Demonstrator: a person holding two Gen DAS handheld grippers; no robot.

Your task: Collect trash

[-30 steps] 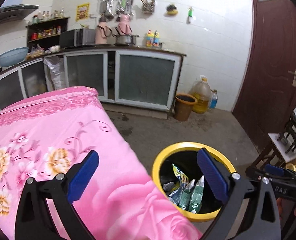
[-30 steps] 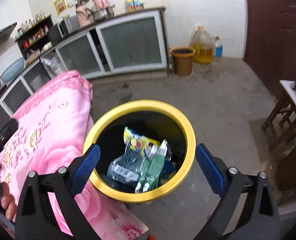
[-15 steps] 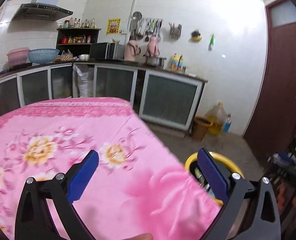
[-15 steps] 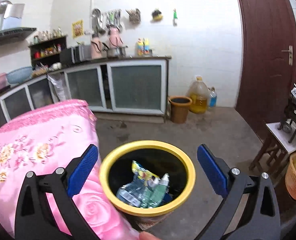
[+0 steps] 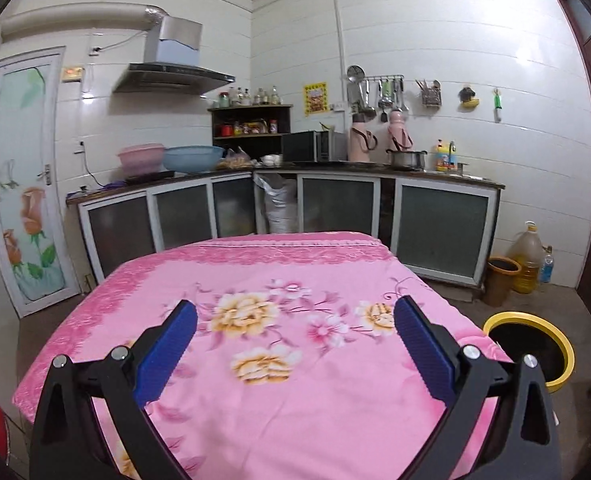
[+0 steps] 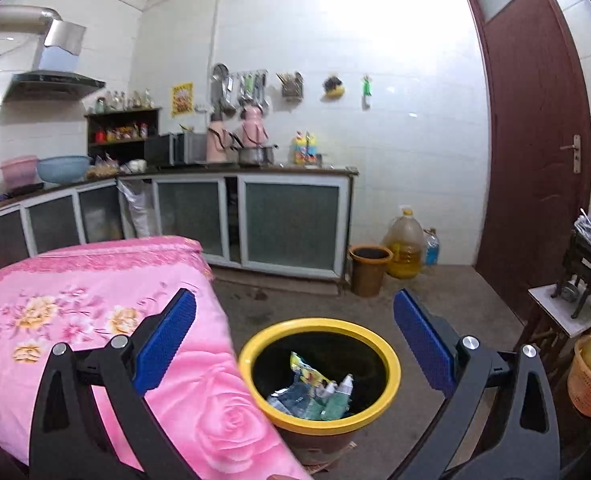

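We see the trash (image 6: 315,394), crinkly snack wrappers and small tubes, lying inside the yellow-rimmed bin (image 6: 391,364) just beside the pink floral worktop (image 5: 295,360). We judge it light, soft and slippery, best pinched at a flat edge. Our left gripper (image 5: 293,344) hangs wide and empty over the worktop; our right gripper (image 6: 293,344) gapes wide above the bin, touching nothing.

Walls: white tiles (image 5: 435,40), glossy with light glare.
Floor: bare grey concrete (image 6: 435,292).
Counter: L-shaped cabinets (image 5: 335,204) with frosted glass doors ran along two walls.
Hood: a range hood (image 5: 173,76) hung above the left run.
Doors: a dark red door (image 6: 535,140) stood right; a flower-painted door (image 5: 23,184) stood left.
Tabletop: a pink floral cloth (image 5: 275,320) covered it.
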